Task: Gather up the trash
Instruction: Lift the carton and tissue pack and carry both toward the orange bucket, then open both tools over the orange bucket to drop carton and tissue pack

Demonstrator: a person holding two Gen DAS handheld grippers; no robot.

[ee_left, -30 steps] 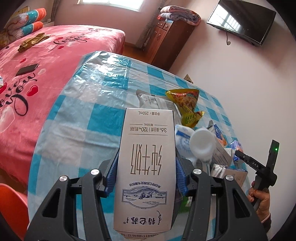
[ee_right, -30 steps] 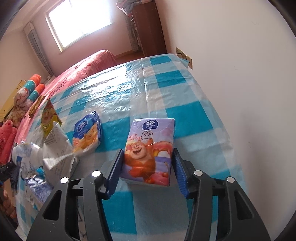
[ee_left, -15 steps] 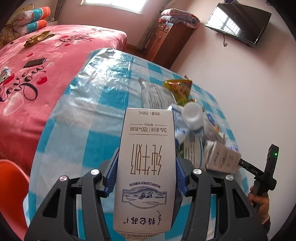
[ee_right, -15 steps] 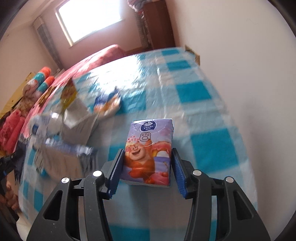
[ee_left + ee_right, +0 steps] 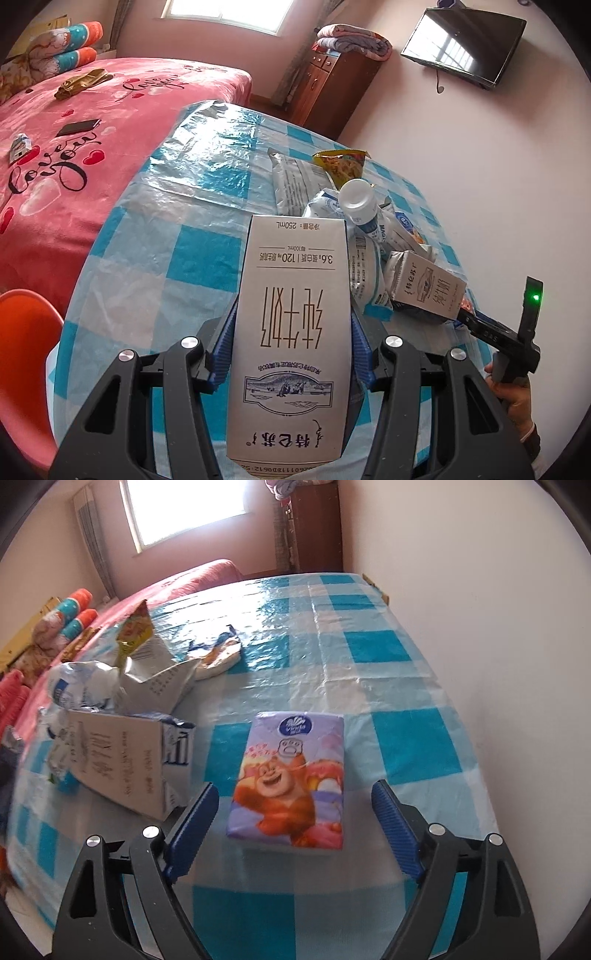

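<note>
Purple tissue pack (image 5: 291, 775) – right claw (image 5: 295, 805) opening

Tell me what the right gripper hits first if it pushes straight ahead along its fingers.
Most likely the purple tissue pack, lying on the checked tablecloth between the opening jaws of the right gripper, untouched by the pads. Beyond it only bare cloth shows; depth is hard to judge.

Left gripper (image 5: 291, 349) is angling down, jaws clamping both sides of a tall milk carton (image 5: 291, 321). Right gripper (image 5: 295, 812) is tilting down too, jaws opening wide, pads clearing the tissue pack (image 5: 290, 782) sitting between them. Right hand (image 5: 513, 398) is showing around 4 o'clock, gripping its handle.
</note>
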